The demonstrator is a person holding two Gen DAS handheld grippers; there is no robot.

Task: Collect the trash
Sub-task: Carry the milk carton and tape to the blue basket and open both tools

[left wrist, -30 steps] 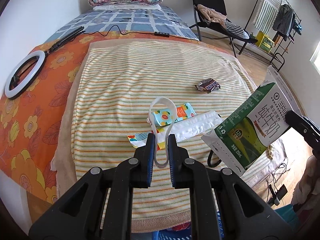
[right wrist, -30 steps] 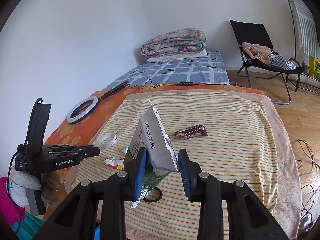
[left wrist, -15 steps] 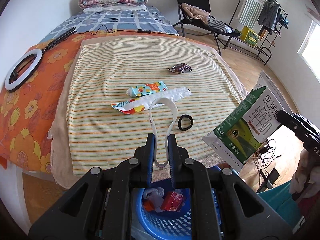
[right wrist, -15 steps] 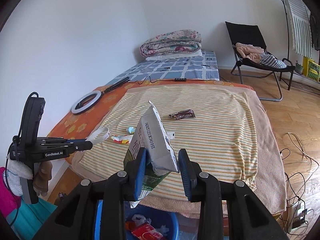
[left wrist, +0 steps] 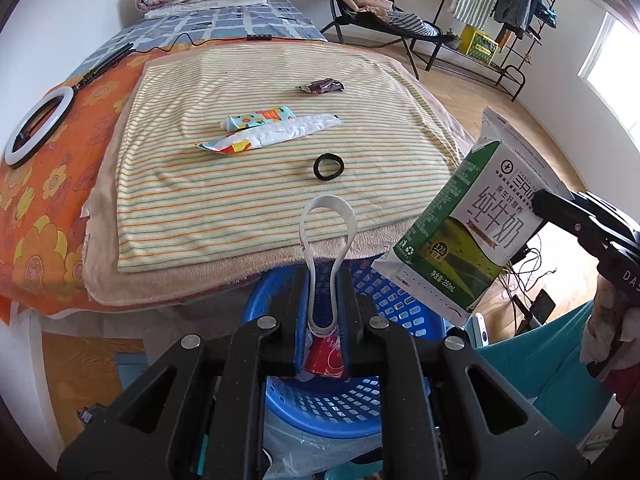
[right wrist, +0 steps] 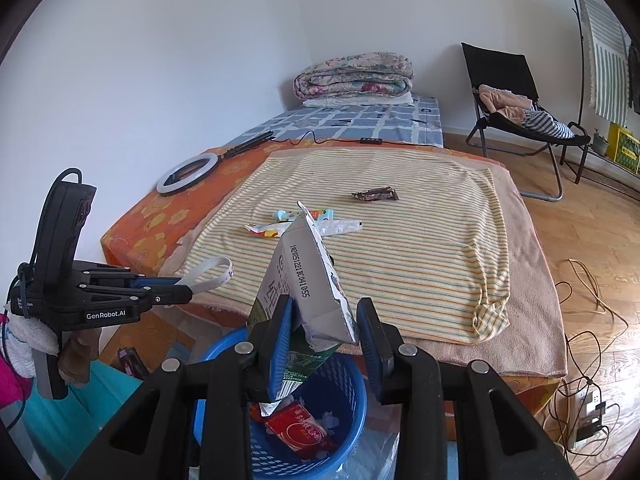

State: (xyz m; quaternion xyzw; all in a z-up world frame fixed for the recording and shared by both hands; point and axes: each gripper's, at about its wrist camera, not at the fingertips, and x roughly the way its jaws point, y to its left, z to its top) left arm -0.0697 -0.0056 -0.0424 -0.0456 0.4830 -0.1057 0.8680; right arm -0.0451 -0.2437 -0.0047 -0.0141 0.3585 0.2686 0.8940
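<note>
My left gripper (left wrist: 324, 280) is shut on a white loop of plastic strip (left wrist: 329, 220), which sticks up past the bed's near edge. Below it stands a blue mesh basket (left wrist: 400, 300) with a red packet (right wrist: 296, 428) inside. My right gripper (right wrist: 324, 312) is shut on a green and white milk carton (right wrist: 308, 280), held tilted over the basket (right wrist: 348, 384). The carton (left wrist: 472, 232) hangs at the right of the left wrist view. On the striped blanket lie a brown wrapper (left wrist: 322, 86), a printed tube (left wrist: 260, 117), a white wrapper (left wrist: 280, 135) and a black ring (left wrist: 329, 167).
A ring light (left wrist: 36, 124) lies on the orange sheet at the left. A folded quilt (right wrist: 352, 76) sits at the bed's far end. A black chair (right wrist: 516, 96) stands at the back right. Cables and a socket strip (right wrist: 584, 404) lie on the wooden floor.
Both grippers have drawn back from over the bed to above the blue basket, each keeping its hold. The basket has come into view beneath them.
</note>
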